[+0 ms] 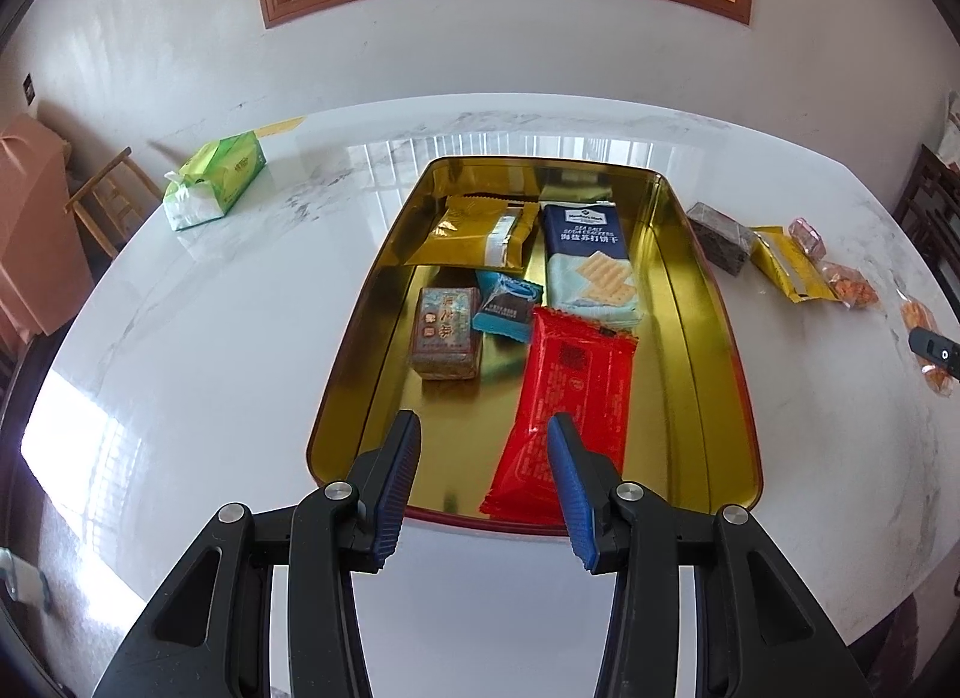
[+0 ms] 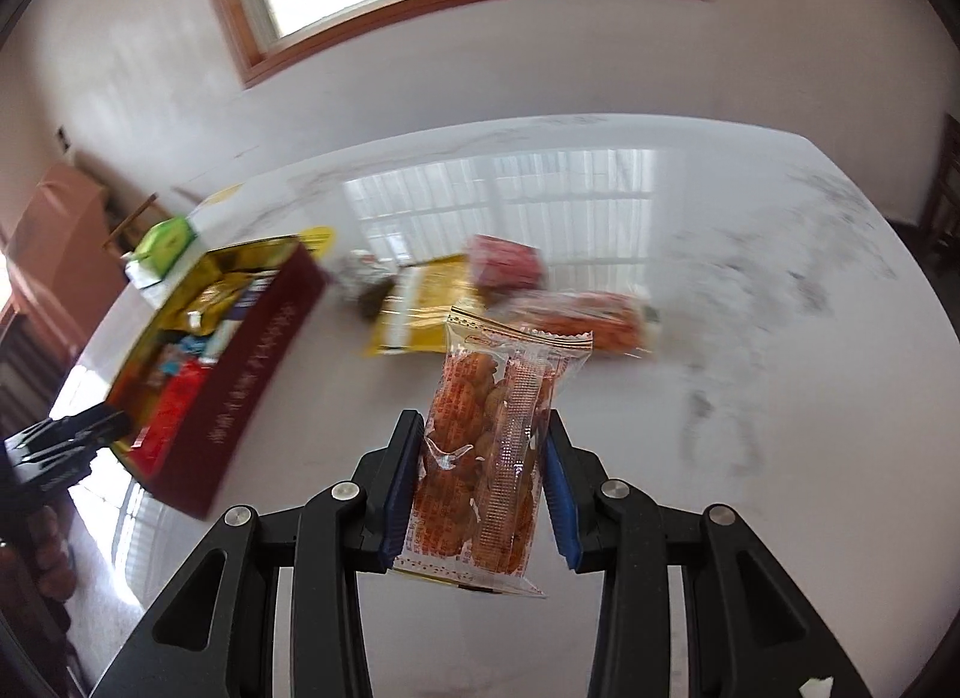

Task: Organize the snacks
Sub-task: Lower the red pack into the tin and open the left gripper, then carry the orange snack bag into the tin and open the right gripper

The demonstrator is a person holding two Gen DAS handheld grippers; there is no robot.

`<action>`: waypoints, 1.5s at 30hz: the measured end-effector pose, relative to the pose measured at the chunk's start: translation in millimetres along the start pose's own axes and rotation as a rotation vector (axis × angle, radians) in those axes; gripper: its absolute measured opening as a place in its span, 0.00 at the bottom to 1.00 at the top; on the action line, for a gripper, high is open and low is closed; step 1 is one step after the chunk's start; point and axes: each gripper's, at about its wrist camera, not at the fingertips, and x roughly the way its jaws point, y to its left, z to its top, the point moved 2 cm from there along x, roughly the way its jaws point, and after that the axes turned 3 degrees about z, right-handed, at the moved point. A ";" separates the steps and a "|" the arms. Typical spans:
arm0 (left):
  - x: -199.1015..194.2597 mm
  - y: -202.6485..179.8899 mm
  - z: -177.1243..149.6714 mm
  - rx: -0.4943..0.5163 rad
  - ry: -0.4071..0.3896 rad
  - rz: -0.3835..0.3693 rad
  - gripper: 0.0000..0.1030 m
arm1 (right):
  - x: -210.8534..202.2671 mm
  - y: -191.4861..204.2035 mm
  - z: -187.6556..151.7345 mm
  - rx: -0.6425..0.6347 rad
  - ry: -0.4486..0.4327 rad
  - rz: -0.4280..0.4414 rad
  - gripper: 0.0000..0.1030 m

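While the right gripper (image 2: 480, 434) carries a clear packet of orange snacks (image 2: 486, 446) above the bench (image 2: 750, 290), the gold tin (image 1: 708, 302) waits.
Its jaws are clamped on the packet's crinkly film, which could slip loose mid-swing. The left gripper (image 1: 485, 434) hangs apart and empty over the tin's near rim, where the two might collide.

blurred tin (image 2: 258, 362), loose snack packets (image 2: 576, 320) smeared

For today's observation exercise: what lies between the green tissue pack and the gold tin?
Only bare marble table between tissue pack and tin, in the left wrist view.
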 end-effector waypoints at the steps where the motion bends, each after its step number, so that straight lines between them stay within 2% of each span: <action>1: 0.4 1.4 -0.3 -0.002 0.002 0.000 0.44 | 1.2 5.7 2.5 -0.008 0.002 0.012 0.35; 6: 3.0 8.8 -2.5 -0.015 0.011 0.007 0.45 | 7.3 44.6 14.6 -0.077 0.003 0.062 0.35; 13: 0.1 19.5 -5.0 -0.033 0.014 0.007 0.62 | 24.4 96.1 34.7 -0.148 0.012 0.132 0.35; 18: -7.5 27.0 -2.5 -0.062 -0.006 -0.031 0.67 | 43.9 134.8 49.3 -0.196 0.029 0.182 0.35; 21: -18.1 35.7 -0.3 -0.104 -0.043 -0.058 0.78 | 64.0 157.1 55.9 -0.221 0.057 0.205 0.35; 23: -27.0 40.8 0.3 -0.132 -0.088 -0.081 0.90 | 77.5 167.4 58.7 -0.223 0.078 0.216 0.35; 25: -37.0 45.0 1.6 -0.146 -0.137 -0.105 0.94 | 91.6 177.6 61.9 -0.223 0.098 0.226 0.35; 27: -43.1 46.5 2.7 -0.143 -0.160 -0.113 0.95 | 105.3 187.4 66.9 -0.220 0.115 0.236 0.35; 31: -47.5 46.1 4.8 -0.108 -0.175 -0.034 0.95 | 129.3 204.3 73.7 -0.235 0.152 0.237 0.35; 35: -41.5 50.6 6.5 -0.103 -0.148 0.016 0.95 | 144.7 218.7 78.4 -0.261 0.170 0.222 0.35; 45: -22.3 66.3 0.3 -0.120 -0.101 0.034 0.95 | 159.6 223.7 85.1 -0.245 0.187 0.204 0.36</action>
